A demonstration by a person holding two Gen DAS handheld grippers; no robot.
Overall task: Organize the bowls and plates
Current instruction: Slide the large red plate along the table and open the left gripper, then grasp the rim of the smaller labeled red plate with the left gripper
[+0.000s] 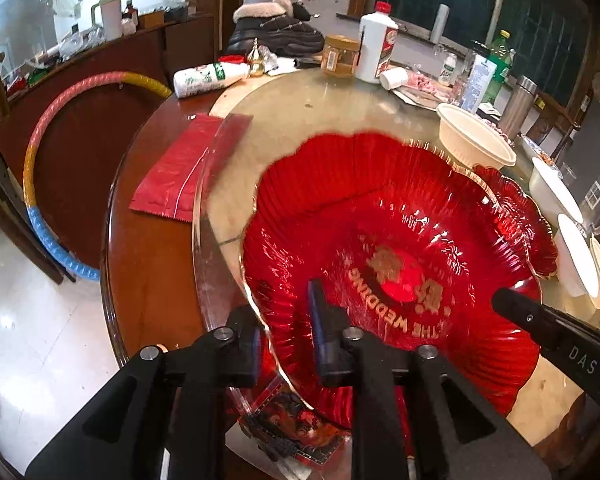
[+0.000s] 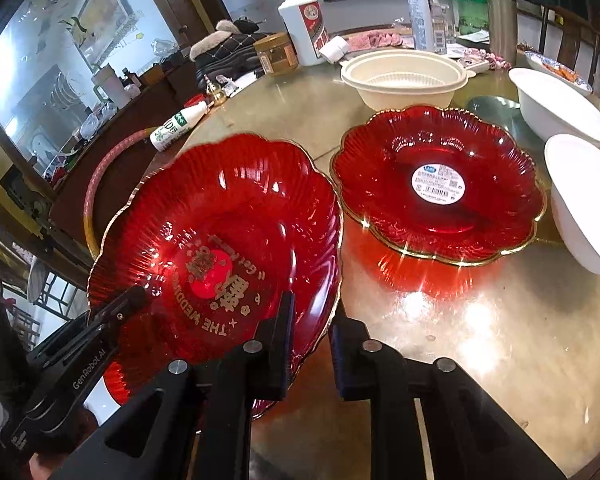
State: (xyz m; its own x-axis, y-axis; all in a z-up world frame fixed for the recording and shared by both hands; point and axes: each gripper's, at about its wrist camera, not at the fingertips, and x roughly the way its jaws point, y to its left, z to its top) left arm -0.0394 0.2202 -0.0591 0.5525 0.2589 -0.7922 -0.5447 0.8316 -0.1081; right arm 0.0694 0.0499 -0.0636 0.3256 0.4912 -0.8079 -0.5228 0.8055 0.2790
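Observation:
A red scalloped glass plate with gold wedding lettering (image 1: 380, 216) (image 2: 228, 216) is held tilted above the round table. My left gripper (image 1: 288, 340) is shut on its left rim, one finger under and one over. My right gripper (image 2: 312, 340) is shut on its right rim; it shows as a black finger in the left wrist view (image 1: 540, 320). A second red plate with a white sticker (image 2: 440, 184) lies flat on the glass turntable (image 2: 480, 320), just right of the held plate. Its edge shows in the left wrist view (image 1: 516, 216).
A cream plastic bowl (image 2: 404, 80) (image 1: 472, 136) sits behind the flat plate. White bowls (image 2: 560, 100) (image 2: 588, 208) stand at the right. Bottles, a jar (image 2: 278, 54) and a steel flask (image 2: 502, 16) crowd the far side. A red bag (image 1: 184, 168) lies left; a hoop (image 1: 40, 168) leans beside the table.

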